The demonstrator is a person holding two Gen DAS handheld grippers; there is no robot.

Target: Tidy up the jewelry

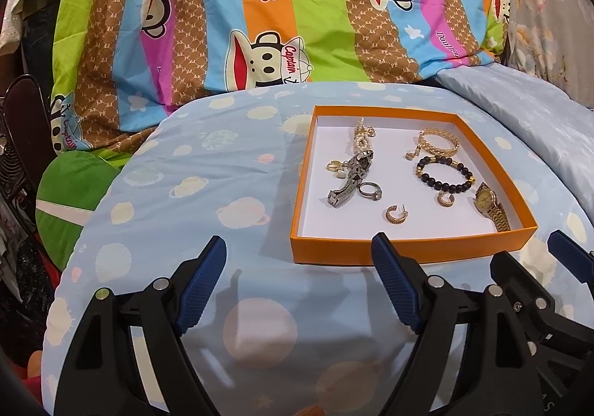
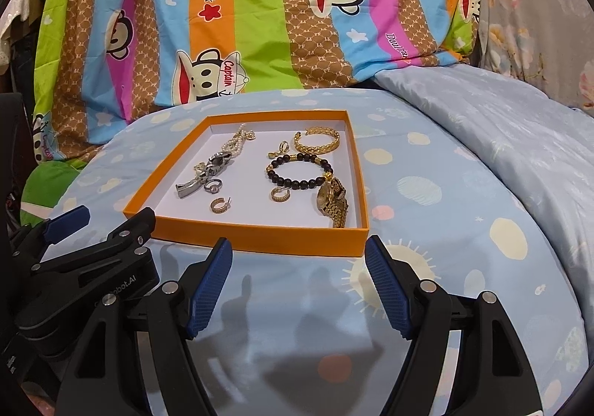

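Before the orange tray (image 1: 408, 251), both tongs (image 1: 299, 278) (image 2: 299, 278) wide, empty.

Setting: home bedroom. Evidence: bed with pale blue planet-print sheet (image 1: 178, 193) under the jaws; striped cartoon-monkey duvet (image 1: 260, 7) heaped beyond them; floral fabric (image 2: 538, 7) far right; green cushion (image 1: 70, 189) left.
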